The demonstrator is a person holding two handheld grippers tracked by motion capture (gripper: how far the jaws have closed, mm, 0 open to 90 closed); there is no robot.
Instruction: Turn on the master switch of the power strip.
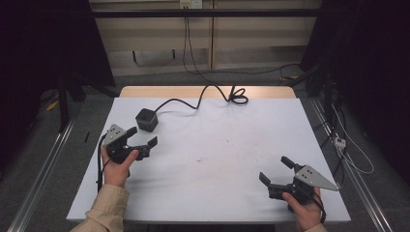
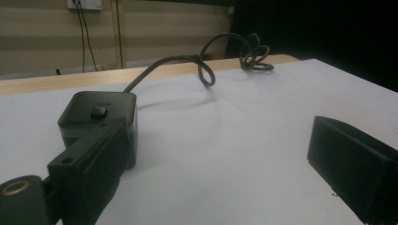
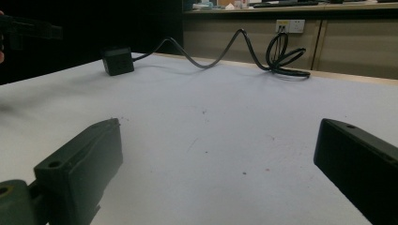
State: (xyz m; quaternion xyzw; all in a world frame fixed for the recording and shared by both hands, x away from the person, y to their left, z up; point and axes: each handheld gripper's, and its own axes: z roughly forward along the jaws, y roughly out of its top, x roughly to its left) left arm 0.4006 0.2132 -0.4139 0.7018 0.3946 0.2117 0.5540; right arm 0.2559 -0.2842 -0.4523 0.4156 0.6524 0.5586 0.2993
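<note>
On the table (image 1: pixel 212 145) seen from above, my left gripper (image 1: pixel 143 136) gapes wide and empty just beside the black cube (image 1: pixel 146 119), ready to close on it. Its own view puts one jaw against the cube. My right gripper (image 3: pixel 216 173), wide and empty, waits well apart.

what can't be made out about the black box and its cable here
- Black box: in the left gripper view the left gripper has one jaw across its lower front; whether they touch is unclear.
- Button on top: marking too small to read.
- Cable: in the high view its far end leaves the table's back edge; where it plugs in is unclear.
- Box sides: too dark to show any sockets.
</note>
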